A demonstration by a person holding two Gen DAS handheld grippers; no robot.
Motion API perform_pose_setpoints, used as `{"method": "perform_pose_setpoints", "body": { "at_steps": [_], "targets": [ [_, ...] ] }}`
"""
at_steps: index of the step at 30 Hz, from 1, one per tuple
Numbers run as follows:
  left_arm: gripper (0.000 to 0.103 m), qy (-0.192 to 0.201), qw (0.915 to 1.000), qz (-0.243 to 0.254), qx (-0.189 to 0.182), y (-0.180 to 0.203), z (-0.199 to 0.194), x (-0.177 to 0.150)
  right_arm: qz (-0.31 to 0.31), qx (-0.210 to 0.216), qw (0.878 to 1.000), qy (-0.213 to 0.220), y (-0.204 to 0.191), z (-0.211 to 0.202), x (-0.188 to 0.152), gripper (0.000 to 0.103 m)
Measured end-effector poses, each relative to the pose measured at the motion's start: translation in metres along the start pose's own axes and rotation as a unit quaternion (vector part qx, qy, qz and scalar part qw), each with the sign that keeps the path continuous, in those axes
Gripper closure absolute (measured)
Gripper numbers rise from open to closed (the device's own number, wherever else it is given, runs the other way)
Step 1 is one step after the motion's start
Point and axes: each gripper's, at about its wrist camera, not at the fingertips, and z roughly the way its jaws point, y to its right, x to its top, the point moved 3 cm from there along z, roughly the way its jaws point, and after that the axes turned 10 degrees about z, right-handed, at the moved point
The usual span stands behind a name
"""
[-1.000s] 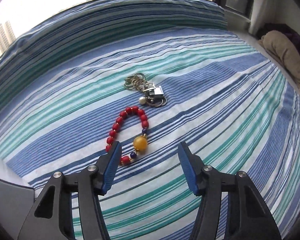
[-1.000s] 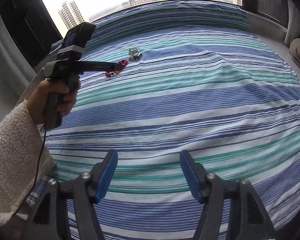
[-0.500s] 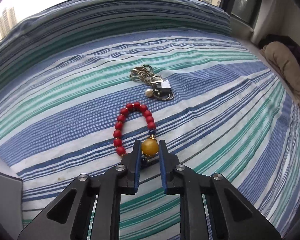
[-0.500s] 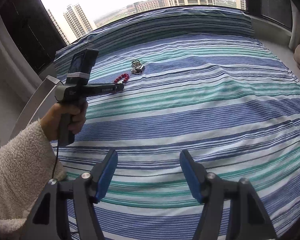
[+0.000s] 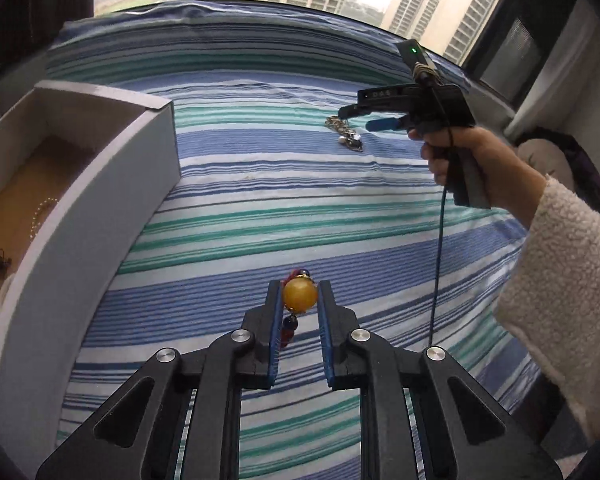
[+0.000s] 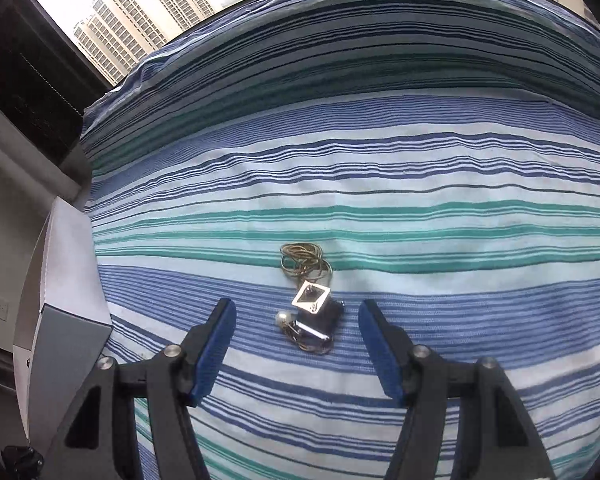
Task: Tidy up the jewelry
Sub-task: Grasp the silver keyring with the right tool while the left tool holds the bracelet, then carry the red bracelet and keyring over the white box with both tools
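Left wrist: left gripper clamped on bracelet yellow bead, box to left; right wrist: right gripper fingers spread wide around necklace on bedsheet

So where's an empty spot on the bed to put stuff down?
The striped bedspread lies bare between the white box and the arm in the fleecy sleeve. It's crowded around the tangled chain pile, under the right gripper.
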Motion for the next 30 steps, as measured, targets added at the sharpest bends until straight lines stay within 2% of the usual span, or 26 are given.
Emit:
{"method": "perform_pose_setpoints", "body": {
  "at_steps": [1, 3, 4, 5, 6, 9, 15, 18, 19, 20, 21, 22, 23, 25, 27, 30],
  "targets": [
    [0.088, -0.001, 1.0000, -0.006, 0.003, -0.004, -0.008, -0.008, -0.004, -0.007, 1.000, -0.003, -0.005, 0.010, 0.004, 0.039],
    [0.088, 0.000, 0.9998, -0.017, 0.007, -0.010, -0.022, -0.022, -0.018, -0.026, 0.999, -0.008, -0.015, 0.026, 0.006, 0.057],
    [0.088, 0.001, 0.9997, -0.021, 0.010, -0.013, -0.027, -0.028, -0.031, -0.041, 0.999, -0.006, -0.020, 0.030, 0.006, 0.075],
    [0.088, 0.003, 0.9996, -0.025, 0.013, -0.015, -0.031, -0.032, -0.040, -0.053, 0.998, -0.007, -0.023, 0.034, 0.006, 0.097],
    [0.088, 0.005, 0.9994, -0.030, 0.015, -0.017, -0.037, -0.036, -0.042, -0.064, 0.997, -0.002, -0.023, 0.035, 0.007, 0.102],
    [0.088, 0.012, 0.9985, -0.051, 0.016, -0.025, -0.053, -0.044, -0.042, -0.051, 0.998, 0.024, -0.030, 0.014, 0.004, 0.103],
    [0.088, 0.041, 0.9956, -0.073, 0.041, -0.043, -0.091, -0.050, -0.080, 0.015, 0.994, 0.068, -0.071, -0.071, -0.011, 0.103],
    [0.088, 0.057, 0.9938, -0.079, 0.053, -0.049, -0.107, -0.052, -0.108, 0.006, 0.992, 0.072, -0.090, -0.094, -0.012, 0.102],
    [0.088, 0.062, 0.9931, -0.083, 0.054, -0.051, -0.112, -0.052, -0.110, -0.005, 0.992, 0.060, -0.093, -0.091, -0.010, 0.102],
    [0.088, 0.066, 0.9923, -0.090, 0.053, -0.052, -0.116, -0.054, -0.108, -0.013, 0.993, 0.046, -0.094, -0.083, -0.007, 0.092],
    [0.088, 0.070, 0.9916, -0.097, 0.051, -0.053, -0.121, -0.056, -0.104, -0.023, 0.993, 0.041, -0.092, -0.074, -0.004, 0.082],
    [0.088, 0.071, 0.9910, -0.103, 0.047, -0.053, -0.124, -0.058, -0.102, -0.036, 0.993, 0.040, -0.087, -0.062, -0.001, 0.060],
    [0.088, 0.072, 0.9905, -0.108, 0.045, -0.053, -0.128, -0.061, -0.104, -0.053, 0.993, 0.036, -0.081, -0.046, 0.001, 0.057],
    [0.088, 0.073, 0.9900, -0.114, 0.041, -0.052, -0.136, -0.067, -0.106, -0.085, 0.991, 0.016, -0.070, -0.010, 0.005, 0.057],
    [0.088, 0.071, 0.9899, -0.115, 0.041, -0.050, -0.142, -0.071, -0.097, -0.099, 0.990, -0.005, -0.060, 0.024, 0.009, 0.057],
    [0.088, 0.063, 0.9901, -0.117, 0.045, -0.049, -0.149, -0.079, -0.075, -0.112, 0.991, -0.008, -0.047, 0.055, 0.012, 0.060]
  ]
}}
